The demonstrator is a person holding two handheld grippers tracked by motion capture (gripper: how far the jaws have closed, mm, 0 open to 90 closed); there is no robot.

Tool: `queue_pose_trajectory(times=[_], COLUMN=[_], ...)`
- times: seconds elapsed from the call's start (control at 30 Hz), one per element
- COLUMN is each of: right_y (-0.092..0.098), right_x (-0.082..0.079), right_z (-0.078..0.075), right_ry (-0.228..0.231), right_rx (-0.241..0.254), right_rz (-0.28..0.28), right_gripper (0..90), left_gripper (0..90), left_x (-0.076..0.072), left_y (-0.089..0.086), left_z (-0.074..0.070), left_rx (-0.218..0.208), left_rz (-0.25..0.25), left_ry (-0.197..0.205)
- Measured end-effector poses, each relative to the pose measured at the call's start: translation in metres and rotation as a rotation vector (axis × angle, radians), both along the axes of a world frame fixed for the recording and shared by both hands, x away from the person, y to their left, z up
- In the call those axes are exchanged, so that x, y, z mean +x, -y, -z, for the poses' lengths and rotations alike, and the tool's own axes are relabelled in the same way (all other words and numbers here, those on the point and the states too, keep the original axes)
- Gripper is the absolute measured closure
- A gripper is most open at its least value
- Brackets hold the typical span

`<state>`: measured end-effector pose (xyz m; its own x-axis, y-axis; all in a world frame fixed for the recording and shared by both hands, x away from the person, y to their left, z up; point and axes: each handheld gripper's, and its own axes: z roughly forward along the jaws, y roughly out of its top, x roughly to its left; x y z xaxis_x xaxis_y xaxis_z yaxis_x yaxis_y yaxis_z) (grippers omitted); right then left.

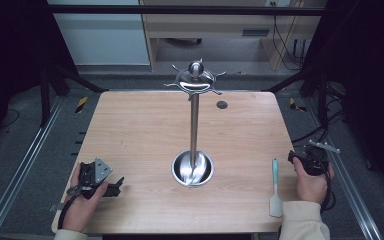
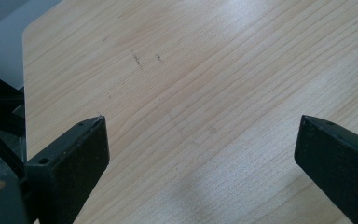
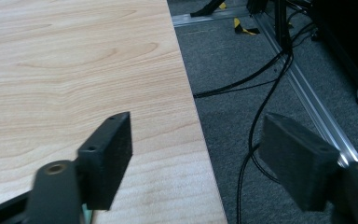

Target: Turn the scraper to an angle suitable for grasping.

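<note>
Since your right gripper (image 1: 305, 161) rests at the right edge of the light wooden table (image 1: 140, 130), the slim spatula with a pale teal handle and a whitish flat blade (image 1: 275, 187) lies just beside it, toward the table's middle, and well apart from your left gripper (image 1: 111, 186) at the front left. Its long axis runs away from you: blade near the front edge, handle end pointing at the far side. Your right hand (image 1: 310, 182) is clearly the nearer one. Both pairs of jaws stand wide with nothing between them; the right pair looks out over the table edge and the grey floor. Between your hands stands the tall polished steel hook stand with a round dish base (image 1: 193, 167), no tool on its hooks
</note>
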<state>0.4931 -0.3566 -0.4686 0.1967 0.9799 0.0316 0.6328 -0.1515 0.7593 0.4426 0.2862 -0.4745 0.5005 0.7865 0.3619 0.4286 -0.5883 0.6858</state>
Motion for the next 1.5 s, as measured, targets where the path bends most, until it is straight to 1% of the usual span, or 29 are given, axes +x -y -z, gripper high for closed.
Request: queue_pose_trajectory(times=[0.1,0.13,0.23,0.3,0.33,0.37,0.43,0.57,0.6,0.63,0.7,0.73,0.77,0.8,0.87,1.0,1.03,1.17,1.23,1.33,1.47,1.5], right_y=[-0.001,-0.001,0.000,-0.001,0.000,-0.001,-0.002,-0.004,-0.004,-0.005,-0.006,-0.007,-0.007,-0.009,-0.010,-0.013,-0.014,-0.016,-0.017,-0.019,-0.021,-0.022], right_x=[-0.003,-0.004,-0.005,-0.006,-0.006,-0.006,-0.006,-0.005,-0.005,-0.005,-0.005,-0.005,-0.004,-0.004,-0.003,-0.002,-0.002,-0.001,-0.001,0.000,0.002,0.002], right_z=[-0.003,-0.004,-0.005,-0.005,-0.004,-0.004,-0.005,-0.004,-0.004,-0.003,-0.003,-0.003,-0.001,-0.002,-0.001,0.001,0.000,0.001,0.002,0.002,0.003,0.004], right_ry=[0.004,0.006,0.008,-0.001,-0.005,-0.003,0.000,-0.021,-0.021,-0.036,-0.046,-0.053,-0.056,-0.068,-0.082,-0.099,-0.101,-0.118,-0.124,-0.129,-0.144,-0.154], right_rx=[0.001,-0.013,-0.019,-0.015,-0.027,-0.021,-0.016,0.002,0.002,0.003,0.008,0.021,0.001,0.016,0.017,0.011,0.018,0.019,0.014,0.020,0.019,0.026], right_rz=[-0.006,-0.009,-0.013,-0.017,-0.025,-0.030,-0.034,-0.072,-0.072,-0.097,-0.118,-0.124,-0.146,-0.143,-0.171,-0.195,-0.197,-0.219,-0.232,-0.245,-0.266,-0.267], right_gripper=[32.4,34.0,37.6,38.5,39.8,42.0,43.0,54.1,54.1,60.9,66.9,69.3,71.9,74.9,79.1,85.7,86.9,89.9,90.0,90.0,90.0,90.0], left_gripper=[2.8,2.8,2.8,2.8,2.8,2.8,2.8,2.8,2.8,2.8,2.8,2.8,2.8,2.8,2.8,2.8,2.8,2.8,2.8,2.8,2.8,2.8], left_x=[0.000,0.000,-0.001,-0.001,-0.001,-0.001,-0.001,-0.001,-0.001,-0.001,-0.001,-0.001,-0.001,-0.001,-0.001,-0.001,0.000,-0.001,-0.001,-0.001,-0.001,-0.001], left_y=[0.001,0.001,0.001,0.001,0.000,0.000,0.000,0.000,0.000,0.000,0.001,0.001,0.001,0.001,0.001,0.000,0.001,0.001,0.001,0.001,0.002,0.002], left_z=[0.000,0.000,-0.001,-0.001,-0.001,-0.001,-0.001,-0.001,-0.001,-0.001,-0.001,-0.001,-0.001,-0.001,-0.001,0.000,0.000,0.000,0.000,0.000,0.000,0.000], left_rx=[0.001,0.001,0.003,0.004,0.005,0.005,0.006,0.008,0.008,0.009,0.011,0.012,0.013,0.013,0.013,0.018,0.018,0.020,0.020,0.025,0.030,0.031], left_rz=[0.003,0.004,0.005,0.005,0.005,0.005,0.005,0.006,0.006,0.006,0.007,0.008,0.008,0.008,0.008,0.010,0.011,0.012,0.012,0.014,0.018,0.019], left_ry=[0.001,0.002,0.004,0.002,0.003,0.003,0.003,0.003,0.003,0.004,0.003,0.002,0.003,0.002,0.002,-0.001,-0.001,0.001,0.001,0.000,-0.003,-0.003])
